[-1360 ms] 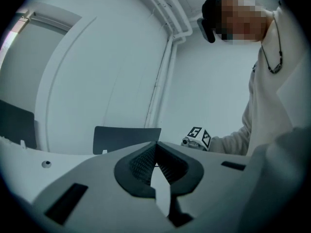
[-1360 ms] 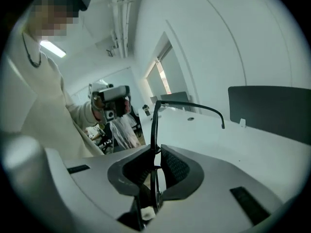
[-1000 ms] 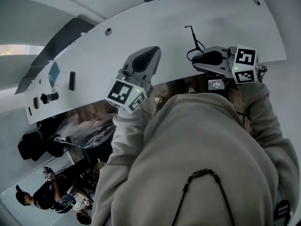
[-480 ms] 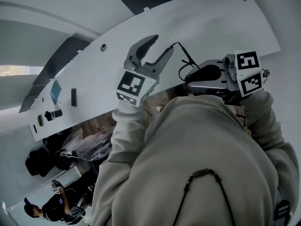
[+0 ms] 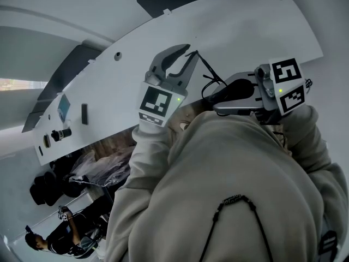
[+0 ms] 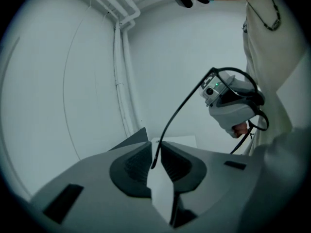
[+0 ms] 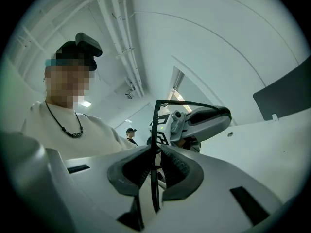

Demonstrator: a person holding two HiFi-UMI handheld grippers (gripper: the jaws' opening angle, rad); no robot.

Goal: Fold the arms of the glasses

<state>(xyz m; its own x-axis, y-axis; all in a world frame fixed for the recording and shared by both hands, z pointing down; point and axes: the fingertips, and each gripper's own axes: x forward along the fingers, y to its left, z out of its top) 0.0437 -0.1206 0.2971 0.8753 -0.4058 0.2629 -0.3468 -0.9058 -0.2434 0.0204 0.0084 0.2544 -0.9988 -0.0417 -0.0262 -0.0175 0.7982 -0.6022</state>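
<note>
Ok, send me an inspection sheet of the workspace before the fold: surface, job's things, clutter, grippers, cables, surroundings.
Surface: white table, plain and matte.
Job's things: glasses held in the air between the two grippers, arms not yet folded.
Clutter: small dark items at the table's far left end.
Grippers: left gripper has just been closing, with the tip of one arm between its jaws and the pads not pressing on it; right gripper is shut on the front of the glasses.
Cables: nothing seen.
Surroundings: white walls, ceiling pipes, dark bags on the floor below the table, a bystander in the background.
</note>
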